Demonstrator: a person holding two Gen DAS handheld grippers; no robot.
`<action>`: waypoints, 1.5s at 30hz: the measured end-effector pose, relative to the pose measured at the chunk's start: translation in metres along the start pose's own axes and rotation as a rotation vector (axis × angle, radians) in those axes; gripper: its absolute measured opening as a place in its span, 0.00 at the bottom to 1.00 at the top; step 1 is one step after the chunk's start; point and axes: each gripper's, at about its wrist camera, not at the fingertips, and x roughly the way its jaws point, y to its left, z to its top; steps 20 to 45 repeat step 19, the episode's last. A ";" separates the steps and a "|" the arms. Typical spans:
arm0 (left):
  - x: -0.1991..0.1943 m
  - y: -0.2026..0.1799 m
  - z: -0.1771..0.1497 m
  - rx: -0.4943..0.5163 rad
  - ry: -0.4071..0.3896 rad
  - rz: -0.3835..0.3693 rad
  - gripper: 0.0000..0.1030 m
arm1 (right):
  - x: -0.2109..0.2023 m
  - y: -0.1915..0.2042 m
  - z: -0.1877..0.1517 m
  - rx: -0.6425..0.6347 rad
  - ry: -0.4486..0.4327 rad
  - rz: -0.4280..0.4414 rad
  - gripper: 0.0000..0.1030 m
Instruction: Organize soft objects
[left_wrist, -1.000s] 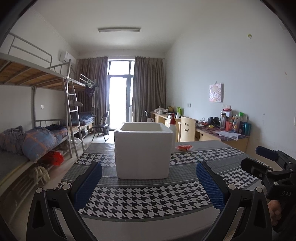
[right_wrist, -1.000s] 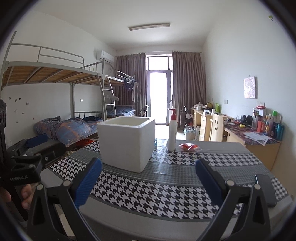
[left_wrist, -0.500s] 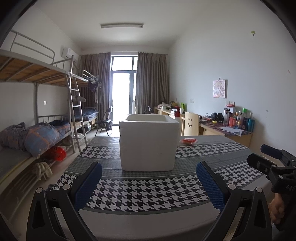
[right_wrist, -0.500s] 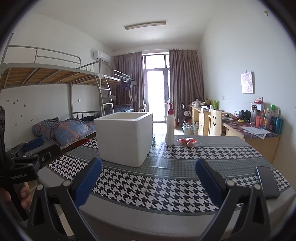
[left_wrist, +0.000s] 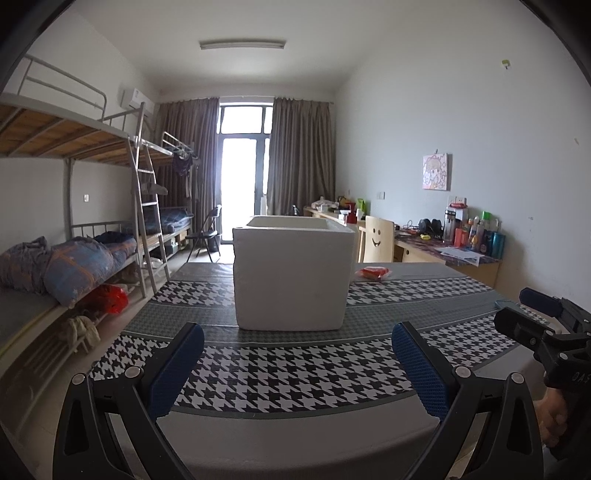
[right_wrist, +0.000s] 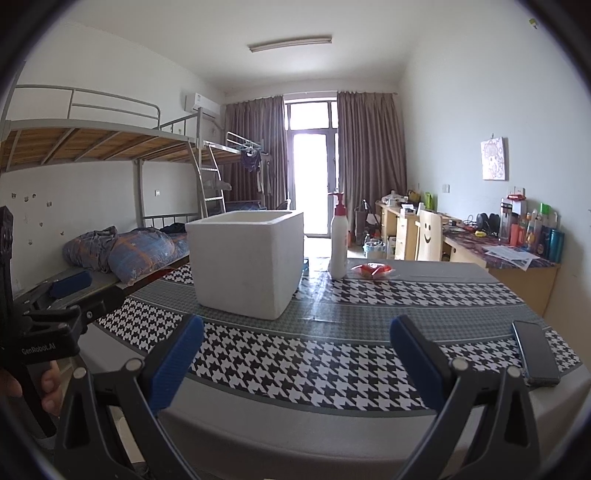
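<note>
A white foam box (left_wrist: 291, 271) (right_wrist: 247, 262) stands open-topped on the table with the houndstooth cloth (left_wrist: 280, 373) (right_wrist: 332, 354). A small red soft packet (left_wrist: 373, 273) (right_wrist: 373, 269) lies at the far side, right of the box. My left gripper (left_wrist: 295, 354) is open and empty, above the table's near edge, facing the box. My right gripper (right_wrist: 295, 350) is open and empty, further right, also near the front edge. Each gripper shows at the edge of the other's view.
A white pump bottle with a red top (right_wrist: 338, 243) stands behind the box, beside the packet. A black phone (right_wrist: 535, 350) lies at the table's right edge. Bunk beds (left_wrist: 74, 258) line the left, desks and a chair (left_wrist: 376, 240) the right wall.
Both grippers have drawn back and risen slightly, so the box and table look a little farther and lower. Both stay open and empty.
</note>
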 end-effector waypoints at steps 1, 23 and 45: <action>0.000 0.000 0.000 0.000 0.000 -0.001 0.99 | 0.000 0.000 0.000 0.002 0.002 0.005 0.99; 0.001 -0.002 -0.002 0.011 0.010 -0.003 0.99 | 0.002 -0.004 -0.005 0.019 0.019 0.013 0.99; 0.001 -0.002 -0.002 0.011 0.010 -0.003 0.99 | 0.002 -0.004 -0.005 0.019 0.019 0.013 0.99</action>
